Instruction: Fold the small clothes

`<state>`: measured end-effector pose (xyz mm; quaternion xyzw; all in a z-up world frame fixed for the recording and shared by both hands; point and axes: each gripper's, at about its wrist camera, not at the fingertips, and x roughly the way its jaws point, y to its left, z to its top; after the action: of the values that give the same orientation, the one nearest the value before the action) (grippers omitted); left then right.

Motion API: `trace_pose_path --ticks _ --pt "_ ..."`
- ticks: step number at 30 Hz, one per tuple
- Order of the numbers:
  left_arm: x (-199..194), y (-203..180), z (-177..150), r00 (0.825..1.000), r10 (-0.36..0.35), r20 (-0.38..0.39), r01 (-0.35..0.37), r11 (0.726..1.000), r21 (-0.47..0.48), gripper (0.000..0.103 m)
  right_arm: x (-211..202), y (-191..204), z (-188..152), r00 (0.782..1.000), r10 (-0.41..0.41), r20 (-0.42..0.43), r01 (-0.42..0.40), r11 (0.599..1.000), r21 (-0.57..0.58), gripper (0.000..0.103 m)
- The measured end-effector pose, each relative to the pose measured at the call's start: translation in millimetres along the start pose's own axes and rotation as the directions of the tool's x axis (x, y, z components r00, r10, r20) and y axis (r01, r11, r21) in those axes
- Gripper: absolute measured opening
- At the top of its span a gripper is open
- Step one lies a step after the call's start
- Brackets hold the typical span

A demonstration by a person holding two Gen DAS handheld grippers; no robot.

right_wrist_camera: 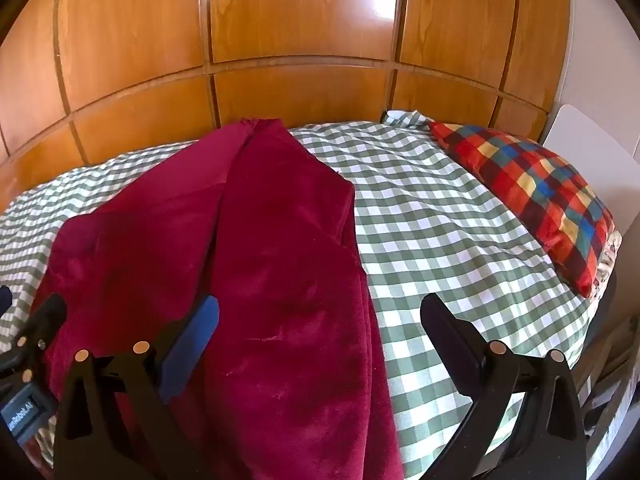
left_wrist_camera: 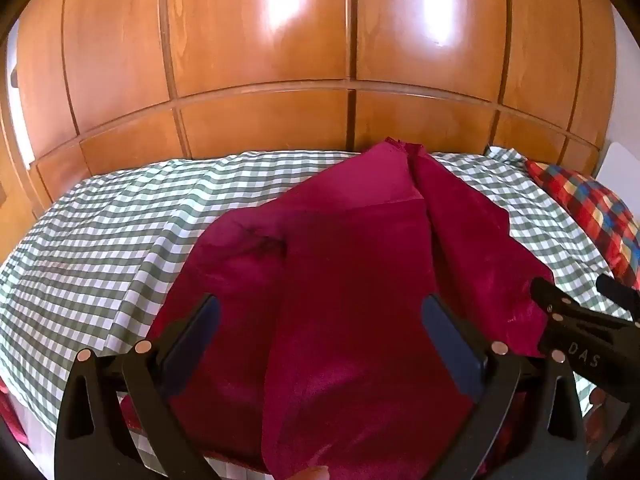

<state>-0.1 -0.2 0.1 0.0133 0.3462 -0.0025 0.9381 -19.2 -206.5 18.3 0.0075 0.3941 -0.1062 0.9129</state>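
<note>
I am looking past both grippers at a wooden wardrobe (left_wrist_camera: 260, 60) filling the far side, and below it a bed in a green checked sheet (right_wrist_camera: 440, 220) is spreading out ahead of the fingers. Ahead and to the right of my right gripper (right_wrist_camera: 320, 320) a bright plaid pillow (right_wrist_camera: 532, 184) is lying at the bed's end.

The crimson garment (left_wrist_camera: 352, 280) is lying on the sheet directly under and ahead of my left gripper (left_wrist_camera: 320, 320), loosely heaped, with one flap running away toward the wardrobe. Seen from the right wrist, its right edge is falling between that gripper's fingers, most of the cloth sitting to the left of them.

Both grippers are standing wide, jaws fully spread, nothing pinched between the pads; they are hovering over the cloth, tilted downward, side by side.

I am judging this as the start of a fold: the garment is not yet flat, and no edge is being gripped. The next move calls for lowering each gripper to a near corner or hem, closing on a single layer, then lifting and spreading it. The plush fabric looks thick, so catching two layers at once is the risk.
</note>
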Motion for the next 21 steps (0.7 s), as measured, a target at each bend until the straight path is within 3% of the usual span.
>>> trace_pose_path --ticks 21 --pt "-7.7 -13.5 -9.5 0.999 -0.032 -0.034 0.034 0.999 0.041 0.100 3.5 -3.4 5.5 1.000 -0.015 0.001 0.015 0.999 -0.029 0.100"
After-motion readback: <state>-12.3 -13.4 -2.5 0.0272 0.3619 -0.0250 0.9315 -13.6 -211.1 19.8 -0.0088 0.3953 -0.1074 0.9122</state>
